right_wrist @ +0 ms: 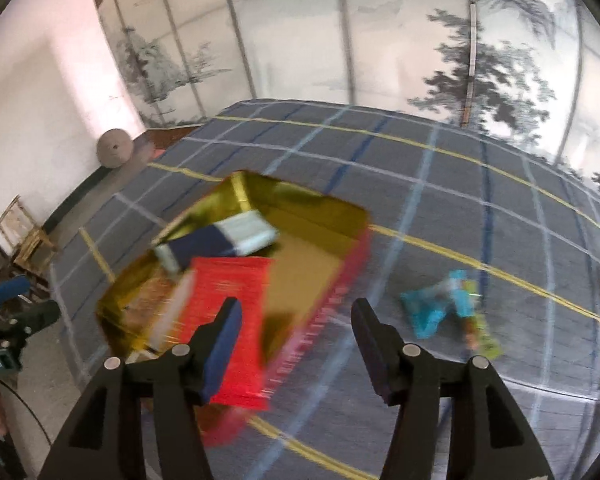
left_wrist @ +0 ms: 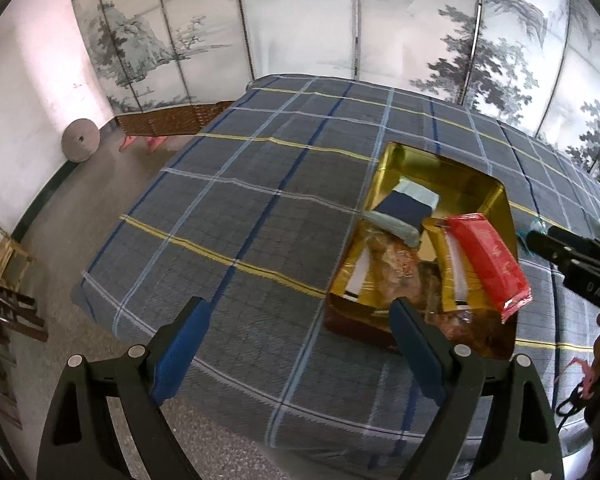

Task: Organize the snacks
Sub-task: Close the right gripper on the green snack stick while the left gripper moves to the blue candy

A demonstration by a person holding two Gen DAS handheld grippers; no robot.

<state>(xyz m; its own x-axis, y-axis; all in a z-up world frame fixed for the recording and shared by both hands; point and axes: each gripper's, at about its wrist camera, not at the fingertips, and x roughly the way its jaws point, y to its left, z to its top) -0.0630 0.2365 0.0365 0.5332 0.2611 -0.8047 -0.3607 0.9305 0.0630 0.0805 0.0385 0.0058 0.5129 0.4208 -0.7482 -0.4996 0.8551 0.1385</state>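
Snacks in a gold tin on a plaid-covered table

We held the left gripper (left_wrist: 300, 312) with jaws wide and nothing between them, low over the near edge of the plaid tablecloth (left_wrist: 240, 184), its right finger crossing the front rim of the gold tin (left_wrist: 496, 200); the right gripper (right_wrist: 296, 312) stood partly open and empty above the tin's near corner. A red packet (left_wrist: 488, 256) lay tilted in the tin with its end over the rim, a dark blue and pale box (left_wrist: 408, 204) behind it, and brownish wrapped snacks below that we could not make out. A blue wrapper (right_wrist: 440, 304) lay on the cloth beside the tin, blurred. Beyond and left of the tin the cloth was bare to the table's far edge. Further off were speckled floor, a round stone (left_wrist: 80, 140) against the white wall, and a painted folding screen (left_wrist: 340, 20).
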